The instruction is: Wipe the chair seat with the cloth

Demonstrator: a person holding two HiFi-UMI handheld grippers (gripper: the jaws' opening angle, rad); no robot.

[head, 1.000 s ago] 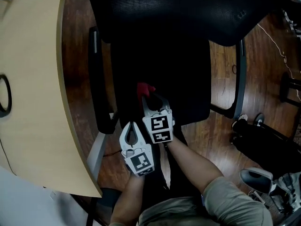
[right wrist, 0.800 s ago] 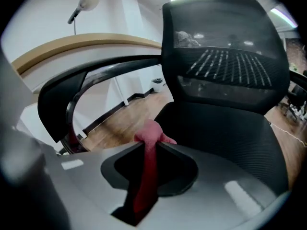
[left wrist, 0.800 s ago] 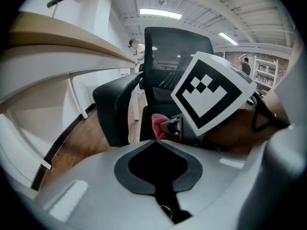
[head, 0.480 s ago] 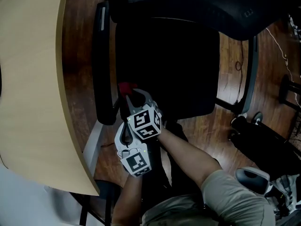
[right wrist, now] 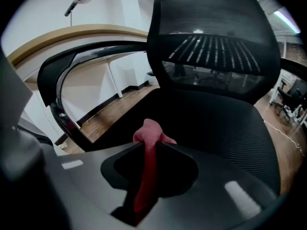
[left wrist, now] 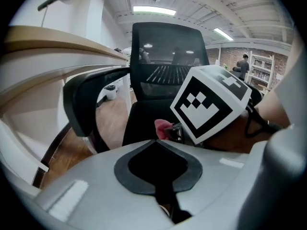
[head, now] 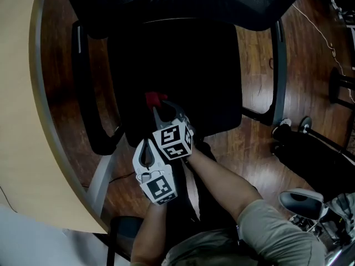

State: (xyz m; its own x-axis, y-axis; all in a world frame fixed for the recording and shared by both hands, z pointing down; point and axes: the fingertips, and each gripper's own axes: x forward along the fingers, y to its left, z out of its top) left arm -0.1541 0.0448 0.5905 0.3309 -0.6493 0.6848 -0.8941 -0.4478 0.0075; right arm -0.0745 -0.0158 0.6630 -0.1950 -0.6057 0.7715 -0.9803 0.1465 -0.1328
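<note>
The black chair seat [head: 183, 65] fills the middle of the head view and lies ahead in the right gripper view [right wrist: 216, 119]. My right gripper [head: 162, 111] is shut on a red cloth [head: 155, 98], low over the seat's front left part. Its own view shows the cloth [right wrist: 149, 133] pinched between the right gripper's [right wrist: 152, 143] tips. The left gripper [head: 146, 147] hovers just behind and left of it, off the seat's front edge. In the left gripper view, the left gripper [left wrist: 156, 141] has its jaw tips together with nothing between them, and the cloth [left wrist: 162, 127] peeks out beyond.
The mesh chair back [head: 183, 4] rises behind the seat. Armrests stand on the left [head: 89, 93] and right [head: 279, 65]. A curved wooden desk [head: 22, 121] borders the left side. Wood floor, a cable and other chair bases [head: 310, 154] lie to the right.
The right gripper carried the cloth toward the seat's left edge, then came back a little to the right. The left gripper stayed close beside it. The head view shifted.
</note>
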